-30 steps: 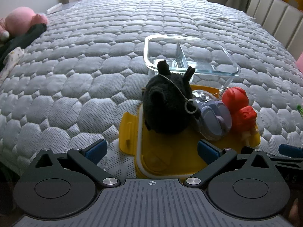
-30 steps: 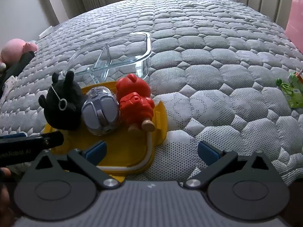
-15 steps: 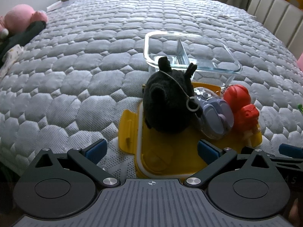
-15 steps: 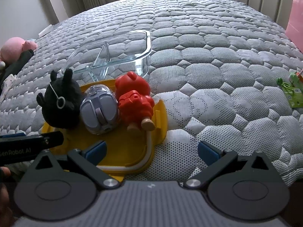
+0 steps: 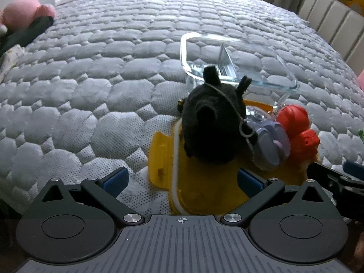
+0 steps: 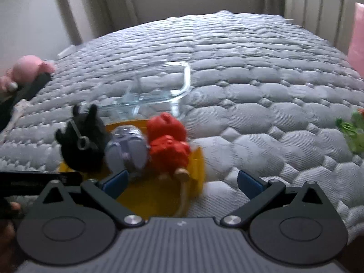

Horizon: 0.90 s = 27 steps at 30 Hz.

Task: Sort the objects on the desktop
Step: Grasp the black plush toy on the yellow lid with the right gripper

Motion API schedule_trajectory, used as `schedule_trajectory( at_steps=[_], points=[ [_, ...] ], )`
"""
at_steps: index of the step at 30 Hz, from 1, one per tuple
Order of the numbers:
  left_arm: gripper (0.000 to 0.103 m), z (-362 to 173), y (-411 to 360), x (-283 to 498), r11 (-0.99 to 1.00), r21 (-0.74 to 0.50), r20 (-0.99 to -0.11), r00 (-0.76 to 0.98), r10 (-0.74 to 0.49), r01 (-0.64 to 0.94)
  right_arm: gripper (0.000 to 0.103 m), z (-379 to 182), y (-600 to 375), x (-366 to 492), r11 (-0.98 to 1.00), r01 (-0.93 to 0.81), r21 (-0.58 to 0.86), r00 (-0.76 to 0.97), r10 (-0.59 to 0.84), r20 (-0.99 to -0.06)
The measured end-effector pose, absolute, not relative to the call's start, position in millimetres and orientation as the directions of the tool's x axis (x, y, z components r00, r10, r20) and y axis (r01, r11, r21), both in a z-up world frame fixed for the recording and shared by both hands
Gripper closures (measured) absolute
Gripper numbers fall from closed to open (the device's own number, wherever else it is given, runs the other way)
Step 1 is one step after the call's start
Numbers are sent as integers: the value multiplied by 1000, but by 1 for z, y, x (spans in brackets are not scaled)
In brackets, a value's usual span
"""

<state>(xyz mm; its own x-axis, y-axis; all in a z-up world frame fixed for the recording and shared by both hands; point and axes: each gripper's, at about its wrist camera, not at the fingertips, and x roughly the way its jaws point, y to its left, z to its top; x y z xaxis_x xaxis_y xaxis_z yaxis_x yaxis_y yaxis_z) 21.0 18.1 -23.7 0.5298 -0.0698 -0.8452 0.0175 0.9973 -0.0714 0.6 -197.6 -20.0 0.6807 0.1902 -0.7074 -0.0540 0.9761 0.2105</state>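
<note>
Left wrist view: the left gripper, at the bottom of the frame, has its fingers spread wide with nothing between them. Just above it, right of centre, a yellow lid lies on a grey quilted bed. On the lid stand, left to right, a black plush toy, a lilac capsule and a red figure, each touching the next. Behind them is a clear glass dish with a divider. A pink plush lies at the upper left.

Right wrist view (blurred): the right gripper is likewise wide open and holds nothing; its left finger is over the lid. The three toys stand left of centre: black plush toy, lilac capsule, red figure. The glass dish lies behind them. A green object lies at the right edge.
</note>
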Motion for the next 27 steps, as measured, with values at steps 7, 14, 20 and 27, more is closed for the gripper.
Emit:
schedule_trajectory(
  at_steps=[7, 14, 20, 27],
  points=[
    [0, -30, 29, 19, 996, -65, -856, 510, -85, 58, 1, 1, -187, 16, 964, -73, 254, 719, 228, -657],
    [0, -38, 35, 4, 989, -92, -867, 480, -136, 115, 1, 6, -120, 51, 983, -158, 95, 704, 179, -688],
    [0, -42, 41, -5, 987, -102, -858, 491, -151, 127, 0, -3, -84, 72, 981, -186, 59, 667, 170, -726],
    [0, -42, 49, -9, 978, -156, -846, 493, -204, 137, 0, -13, -72, 85, 960, -219, 173, 573, 270, -774]
  ],
)
